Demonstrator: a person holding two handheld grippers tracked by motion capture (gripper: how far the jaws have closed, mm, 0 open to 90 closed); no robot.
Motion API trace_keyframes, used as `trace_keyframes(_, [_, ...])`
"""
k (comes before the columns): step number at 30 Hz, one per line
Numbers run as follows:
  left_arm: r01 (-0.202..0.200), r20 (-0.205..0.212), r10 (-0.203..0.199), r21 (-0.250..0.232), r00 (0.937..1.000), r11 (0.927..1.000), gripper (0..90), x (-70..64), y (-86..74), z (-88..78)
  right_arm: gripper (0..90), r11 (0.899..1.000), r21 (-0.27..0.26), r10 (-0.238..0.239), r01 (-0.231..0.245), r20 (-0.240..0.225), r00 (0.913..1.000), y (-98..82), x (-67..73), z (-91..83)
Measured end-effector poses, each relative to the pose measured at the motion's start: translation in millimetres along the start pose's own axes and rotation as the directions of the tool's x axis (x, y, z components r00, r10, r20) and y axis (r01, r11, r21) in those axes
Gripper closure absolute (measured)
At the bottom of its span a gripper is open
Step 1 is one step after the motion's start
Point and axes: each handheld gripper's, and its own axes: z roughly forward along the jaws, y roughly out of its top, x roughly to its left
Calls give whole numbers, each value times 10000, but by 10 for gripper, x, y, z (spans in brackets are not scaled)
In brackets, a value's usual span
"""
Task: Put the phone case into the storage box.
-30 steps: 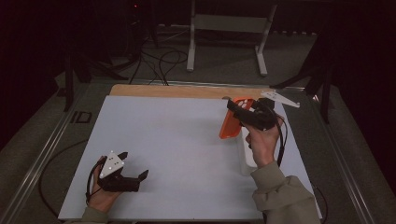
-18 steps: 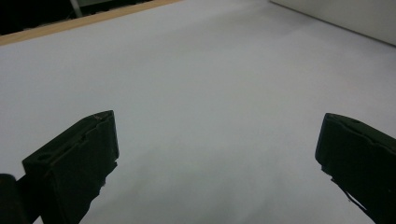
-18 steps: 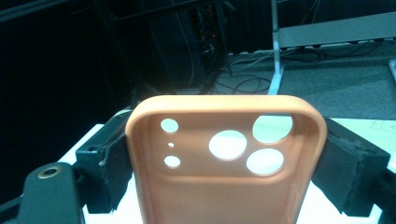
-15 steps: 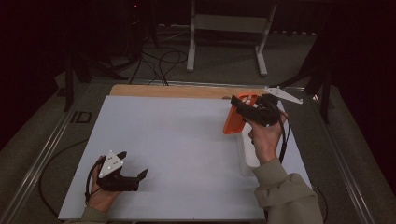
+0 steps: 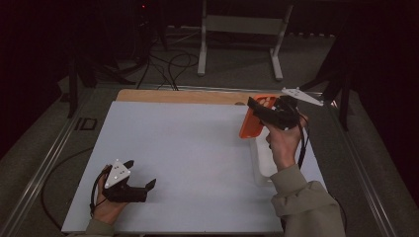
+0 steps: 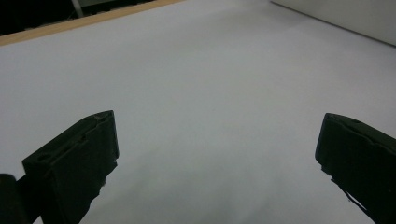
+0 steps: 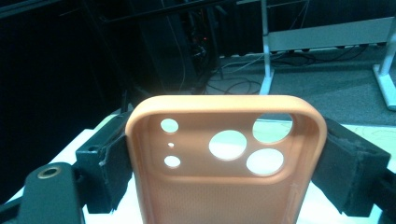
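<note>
Right gripper (image 5: 257,109) clamps orange phone case (image 5: 253,118) above white tray (image 5: 261,163).

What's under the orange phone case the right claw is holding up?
Under the orange phone case, gripped by the right claw, lies the white table sheet and a white tray's far end; hand covers the rest.

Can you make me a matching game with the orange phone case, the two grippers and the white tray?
Things:
1. orange phone case
2. left hand-held gripper
3. right hand-held gripper
4. white tray

States:
A. jaws open, near the table's front left
B. lying on the table under the person's right hand
C. clamped between two jaws
D. raised over the table's right side, shut on something

Pairs: 1-C, 2-A, 3-D, 4-B
</note>
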Motion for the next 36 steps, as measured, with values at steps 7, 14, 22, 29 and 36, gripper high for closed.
trace_keyframes(7, [-32,-13,32,55,10000,10000,6,-3,-1,3,158,9999,-56,-139,140,200,9997,65,-25,20])
trace_keyframes(14, [-8,-16,8,36,10000,10000,5,-3,-1,2,159,9998,-32,-178,179,449,9988,93,-72,45])
trace_keyframes(22, [-22,-30,22,55,10000,10000,5,-7,-1,2,159,9997,-86,-213,219,634,9978,131,-108,58])
trace_keyframes(29, [-13,-34,13,58,10000,10000,6,-7,-1,2,159,9998,-104,-179,189,818,9965,144,-152,84])
trace_keyframes(36, [-45,-26,45,67,10000,10000,5,-14,-1,8,159,9991,44,-434,432,1137,9926,147,-168,143])
